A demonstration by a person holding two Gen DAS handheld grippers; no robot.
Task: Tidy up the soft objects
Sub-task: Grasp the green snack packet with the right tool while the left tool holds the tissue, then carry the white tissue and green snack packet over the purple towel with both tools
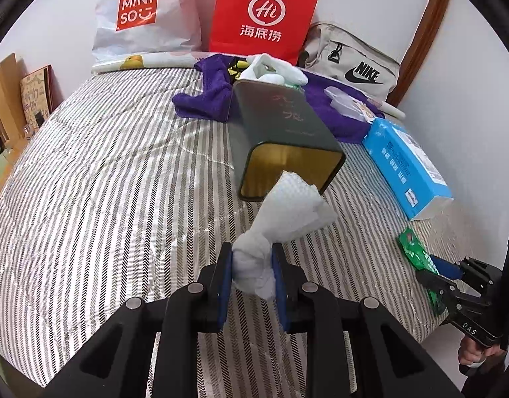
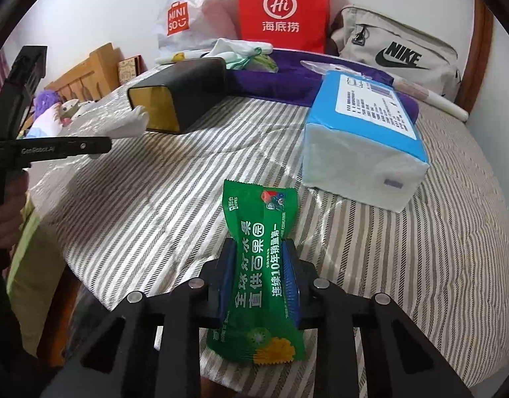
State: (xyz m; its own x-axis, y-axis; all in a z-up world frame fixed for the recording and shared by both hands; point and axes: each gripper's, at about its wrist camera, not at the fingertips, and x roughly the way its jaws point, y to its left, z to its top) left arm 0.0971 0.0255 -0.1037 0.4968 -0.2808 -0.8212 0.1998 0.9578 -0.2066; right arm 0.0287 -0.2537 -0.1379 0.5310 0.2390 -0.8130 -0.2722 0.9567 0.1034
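Striped bed [image 1: 105, 172]. Left wrist view: left claw [image 1: 253, 272] clamped on tissue wad [image 1: 284, 219], tip at mouth of tipped tin [image 1: 284, 139]; not yet inside. Right wrist view: right claw [image 2: 261, 278] pinches green wipes pack [image 2: 259, 265], unplaced. Blue tissue pack [image 2: 364, 139] lies loose.

Even, bright indoor light; soft glare on the striped bedspread [image 1: 105, 172]. Strong fisheye bending and black corners at frame edges; focus stays sharp.
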